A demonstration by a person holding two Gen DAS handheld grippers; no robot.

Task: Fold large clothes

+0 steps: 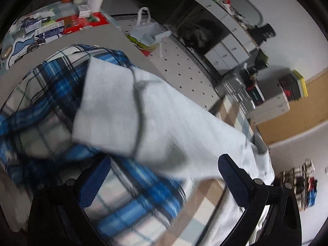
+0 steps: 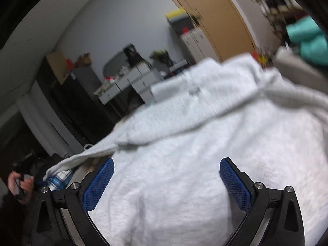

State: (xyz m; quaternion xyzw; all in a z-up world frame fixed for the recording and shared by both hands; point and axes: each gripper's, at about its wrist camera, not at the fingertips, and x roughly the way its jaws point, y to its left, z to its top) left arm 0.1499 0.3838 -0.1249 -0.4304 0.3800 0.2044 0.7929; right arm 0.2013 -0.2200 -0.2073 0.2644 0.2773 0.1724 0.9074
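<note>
A large light grey sweatshirt [image 1: 155, 114] lies spread over a blue and white plaid garment [image 1: 47, 94] on the table. Its folded sleeve rests across the body. My left gripper [image 1: 164, 168] is open just above the sweatshirt's near edge and holds nothing. In the right wrist view the same grey sweatshirt [image 2: 194, 143] fills the middle, with a bit of the plaid garment [image 2: 59, 178] showing under its left edge. My right gripper [image 2: 167, 170] is open right over the sweatshirt's body and holds nothing.
Boxes, cups and packets [image 1: 61, 20] crowd the table's far left. A white bag [image 1: 145, 30] sits on a dotted white surface [image 1: 184, 69]. White drawer cabinets [image 1: 227, 47] stand behind. A checked cloth [image 1: 205, 205] covers the table. A person's hand [image 2: 20, 184] is at the left.
</note>
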